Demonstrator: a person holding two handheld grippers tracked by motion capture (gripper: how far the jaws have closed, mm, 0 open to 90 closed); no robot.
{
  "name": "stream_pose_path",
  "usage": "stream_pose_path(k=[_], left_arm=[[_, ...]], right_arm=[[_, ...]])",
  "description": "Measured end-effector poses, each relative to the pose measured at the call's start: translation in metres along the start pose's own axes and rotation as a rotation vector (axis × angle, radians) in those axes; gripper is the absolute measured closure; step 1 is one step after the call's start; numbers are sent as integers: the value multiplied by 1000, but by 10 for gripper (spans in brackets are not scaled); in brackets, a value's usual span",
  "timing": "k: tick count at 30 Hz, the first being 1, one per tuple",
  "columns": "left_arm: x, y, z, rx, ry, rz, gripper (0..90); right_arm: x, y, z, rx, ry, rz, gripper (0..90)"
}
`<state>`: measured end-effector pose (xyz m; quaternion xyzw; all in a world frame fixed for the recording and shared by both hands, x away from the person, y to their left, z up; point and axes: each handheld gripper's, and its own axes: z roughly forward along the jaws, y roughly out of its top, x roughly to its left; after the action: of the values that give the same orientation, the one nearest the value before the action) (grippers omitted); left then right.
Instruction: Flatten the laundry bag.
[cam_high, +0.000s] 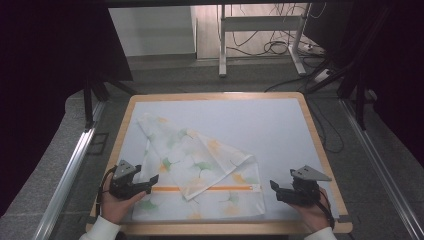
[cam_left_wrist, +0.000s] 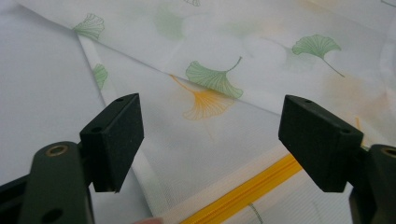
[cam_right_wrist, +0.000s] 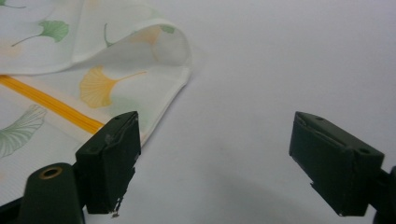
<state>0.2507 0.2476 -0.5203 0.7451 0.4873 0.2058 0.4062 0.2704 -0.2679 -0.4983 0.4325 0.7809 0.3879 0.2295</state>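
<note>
Zipper (cam_high: 200, 188) lengthwise across folded bag (cam_high: 200, 170)

A lab or recording rig is suggested: a wooden-edged table (cam_high: 320, 145) is flanked by metal rails (cam_high: 67, 175), with dark curtains (cam_high: 45, 60), a desk frame (cam_high: 260, 25) and loose cables (cam_high: 280, 47) at the top.

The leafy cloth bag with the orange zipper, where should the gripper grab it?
Probably the bag is best pinched at its near left edge, just left of the zipper. The left gripper already hovers there, open, and can come in low from the left. The cloth lies flat, so only an edge or corner offers something thin to pinch.
</note>
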Motion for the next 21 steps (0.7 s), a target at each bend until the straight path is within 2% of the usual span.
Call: stream_pose_path(k=[4,10,14,21], left_arm=[[1,0,-1,-7,-10,-8,224],[0,-1,-1,-2,-18,0,222],[-1,-1,0,8,-34,-1,238],[0,-1,0,10,-33,-2,233]], right_arm=[[2,0,-1,-3,9,-15,190],[4,1,1,-5,-2,-40,223],[4,1,1,-6,3,-39,230],[7,5,2,-2,18,-40,262]])
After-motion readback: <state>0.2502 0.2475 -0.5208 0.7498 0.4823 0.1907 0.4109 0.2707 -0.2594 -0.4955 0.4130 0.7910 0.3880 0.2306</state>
